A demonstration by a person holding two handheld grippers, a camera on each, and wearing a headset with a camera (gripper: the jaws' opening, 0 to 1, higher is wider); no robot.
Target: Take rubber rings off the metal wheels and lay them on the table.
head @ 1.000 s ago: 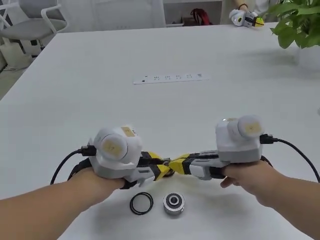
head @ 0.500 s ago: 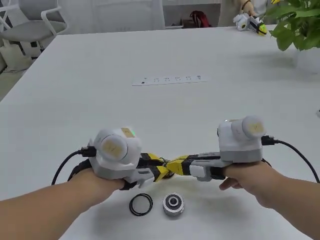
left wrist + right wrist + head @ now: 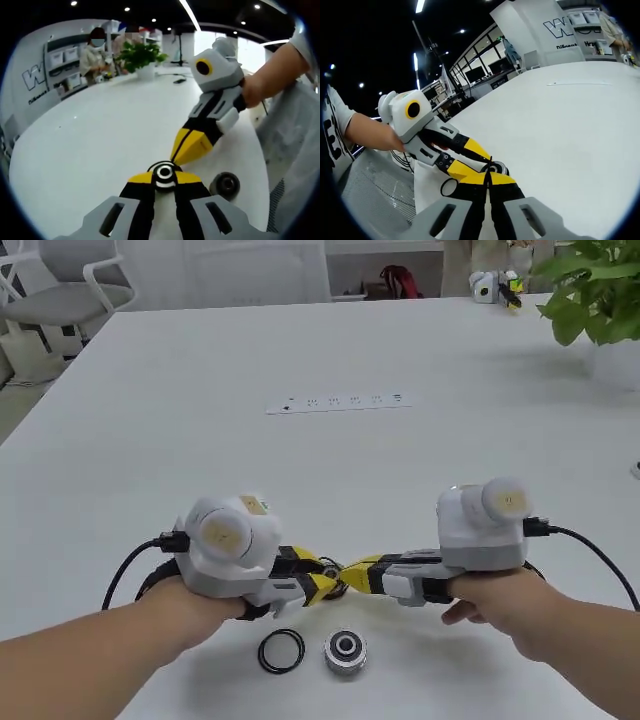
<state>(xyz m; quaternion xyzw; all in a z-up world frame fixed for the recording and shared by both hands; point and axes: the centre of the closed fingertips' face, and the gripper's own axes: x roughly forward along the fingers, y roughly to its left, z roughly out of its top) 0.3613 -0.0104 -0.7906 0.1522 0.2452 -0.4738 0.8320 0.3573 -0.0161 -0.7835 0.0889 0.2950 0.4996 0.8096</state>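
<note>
The left claw (image 3: 164,179) is closed on a small silver metal wheel (image 3: 164,171) that wears a black rubber band on its rim, held clear above the white table (image 3: 95,135). The right claw (image 3: 176,159) comes in from 1 o'clock in the left gripper view, its yellow jaws pressed together and its tip touching that wheel's rim. In the right gripper view the right claw (image 3: 489,181) has a thin black strip at its tip, though I cannot tell for sure whether this is the band.

In the head view the left claw (image 3: 322,583) and the right claw (image 3: 355,573) meet tip to tip low in the middle. On the table (image 3: 320,470) just below them, at 7 o'clock from the meeting point, lies a loose black rubber ring (image 3: 281,650), flat. Beside it, at 6 o'clock from the tips and apart from the ring, sits a second silver metal wheel (image 3: 345,651) with a dark hub.

A white power strip (image 3: 338,402) lies well away at 12 o'clock, and a green leafy plant (image 3: 590,290) stands at the far 2 o'clock corner.
</note>
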